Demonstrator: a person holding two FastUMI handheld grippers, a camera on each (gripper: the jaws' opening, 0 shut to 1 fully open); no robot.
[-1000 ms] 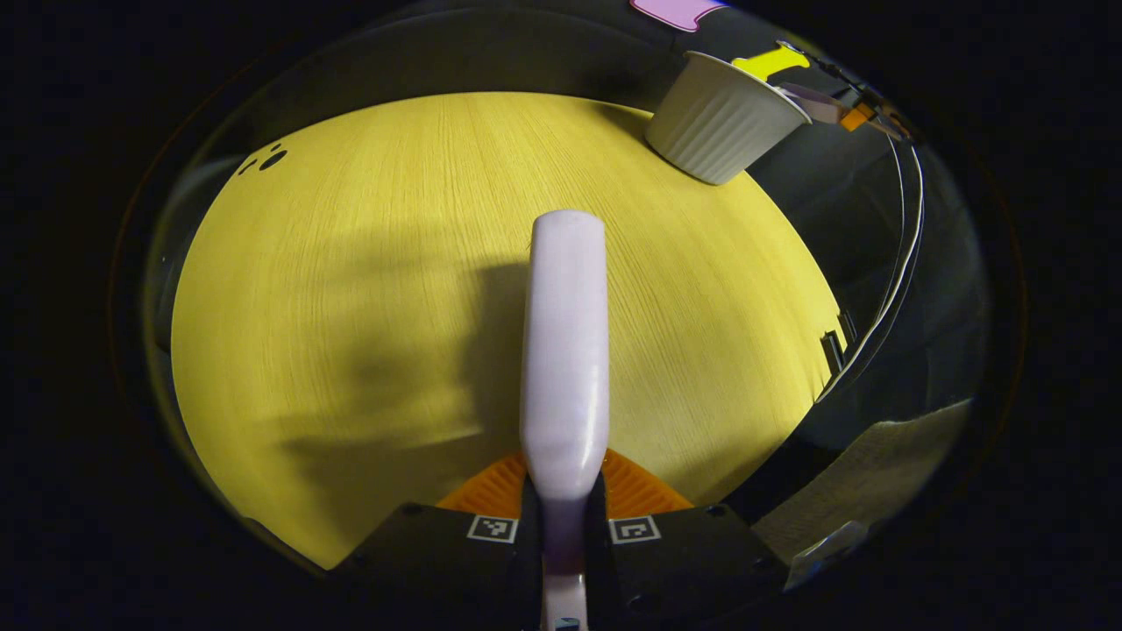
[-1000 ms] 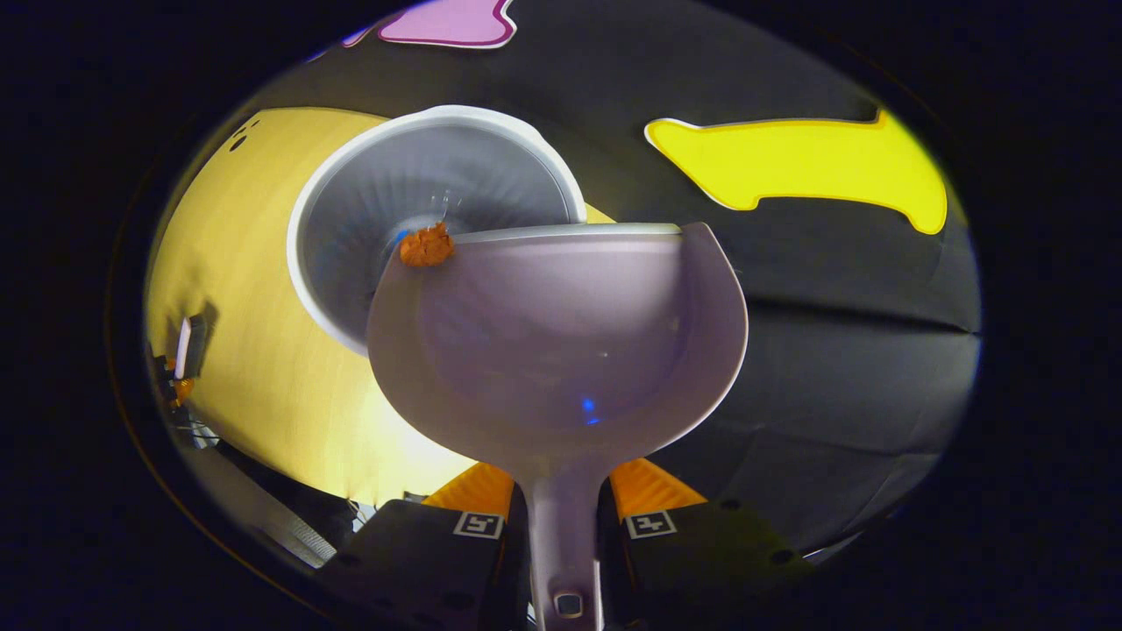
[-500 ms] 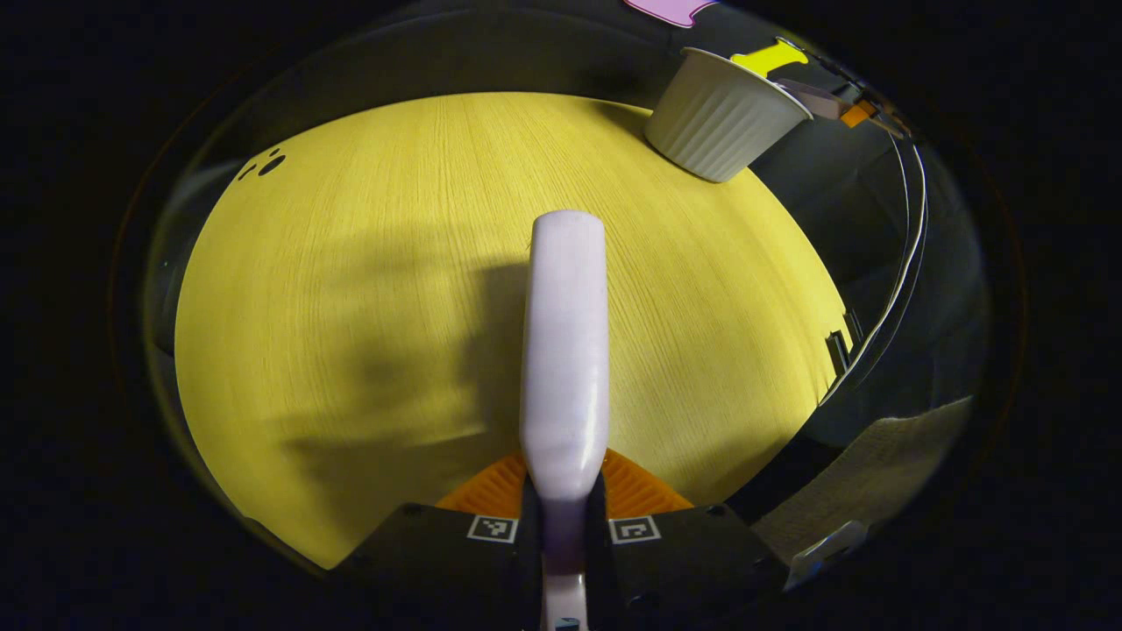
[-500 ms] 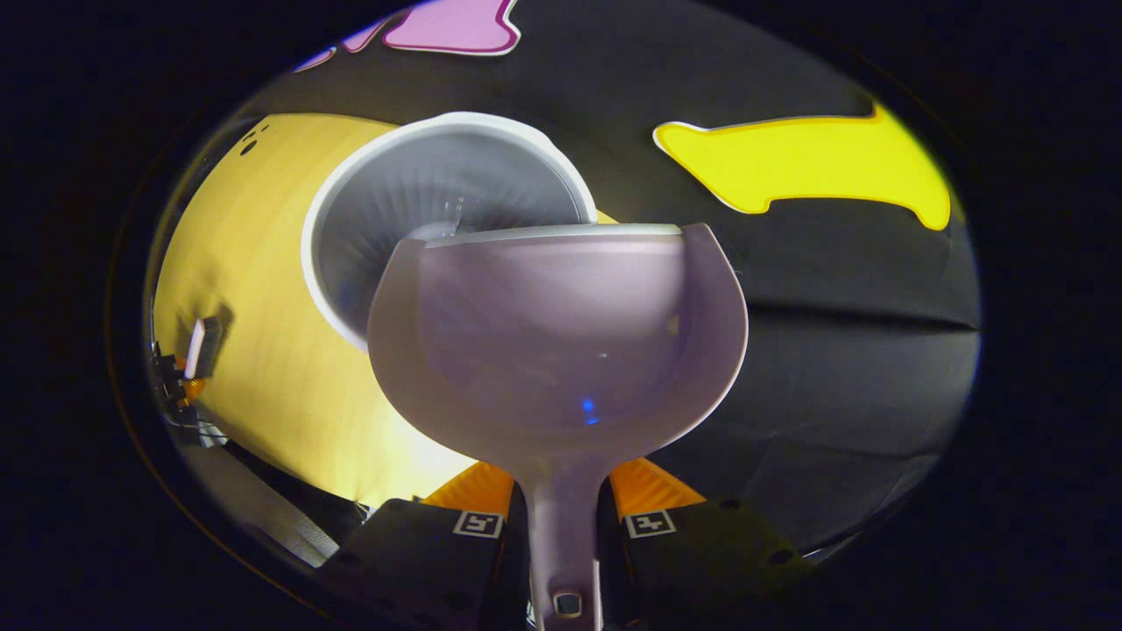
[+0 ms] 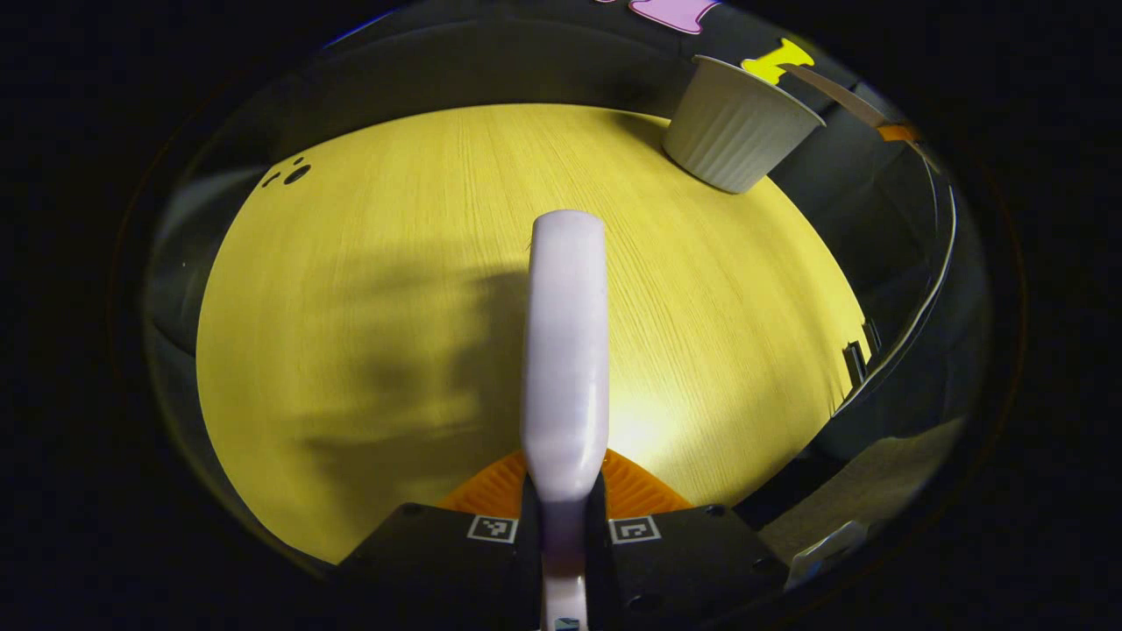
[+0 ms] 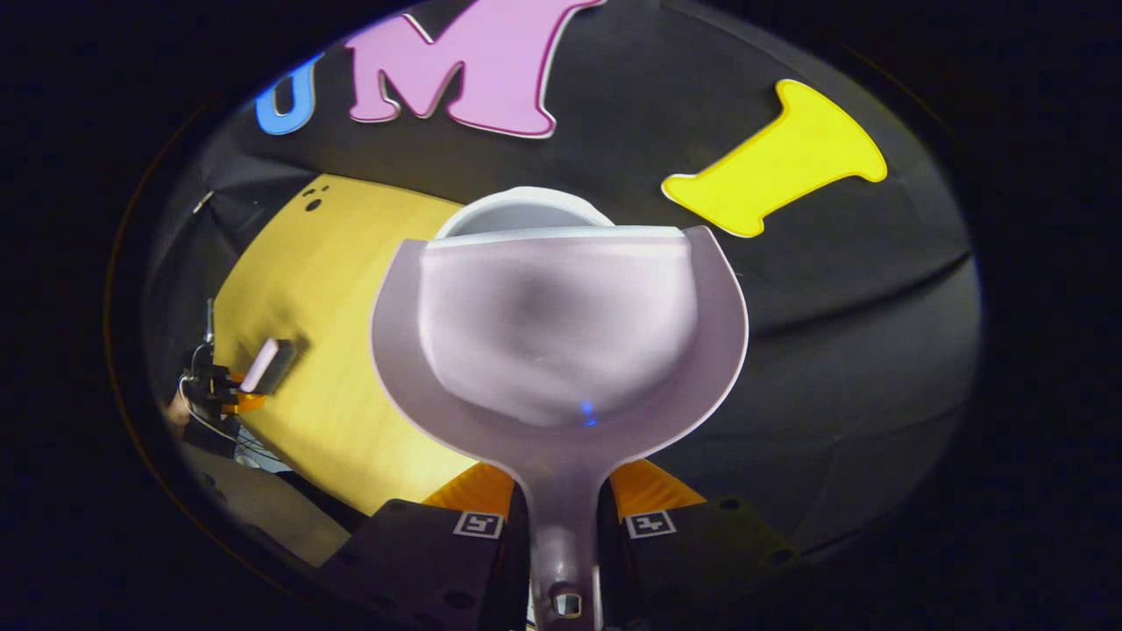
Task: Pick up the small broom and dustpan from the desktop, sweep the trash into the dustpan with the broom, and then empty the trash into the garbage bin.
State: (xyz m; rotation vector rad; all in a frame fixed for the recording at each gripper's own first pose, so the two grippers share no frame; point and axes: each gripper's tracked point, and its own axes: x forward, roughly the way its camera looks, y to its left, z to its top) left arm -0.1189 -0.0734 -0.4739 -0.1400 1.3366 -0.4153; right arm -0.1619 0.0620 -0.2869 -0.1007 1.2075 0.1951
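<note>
In the left gripper view my left gripper point(image 5: 565, 526) is shut on the pale lilac broom point(image 5: 565, 350), which points forward over the yellow desktop point(image 5: 368, 263). The white ribbed garbage bin point(image 5: 736, 127) stands at the desk's far right corner. In the right gripper view my right gripper point(image 6: 565, 526) is shut on the handle of the lilac dustpan point(image 6: 561, 333). The pan's bowl shows no trash and hides most of the bin point(image 6: 526, 210) behind its front edge. The dustpan point(image 5: 833, 88) also shows edge-on above the bin in the left gripper view. The broom point(image 6: 260, 366) appears far left.
The desktop point(image 6: 324, 333) has small dark holes point(image 5: 294, 173) near its far left edge. Black cloth wall rises behind the bin. White cables point(image 5: 929, 289) run along the desk's right side, and a pale mat point(image 5: 859, 508) lies below it.
The orange trash slid off the dustpan's lip and is gone from view. The right gripper then lifted and drew back, so the bin looks smaller and mostly hidden. The left gripper shifted slightly.
</note>
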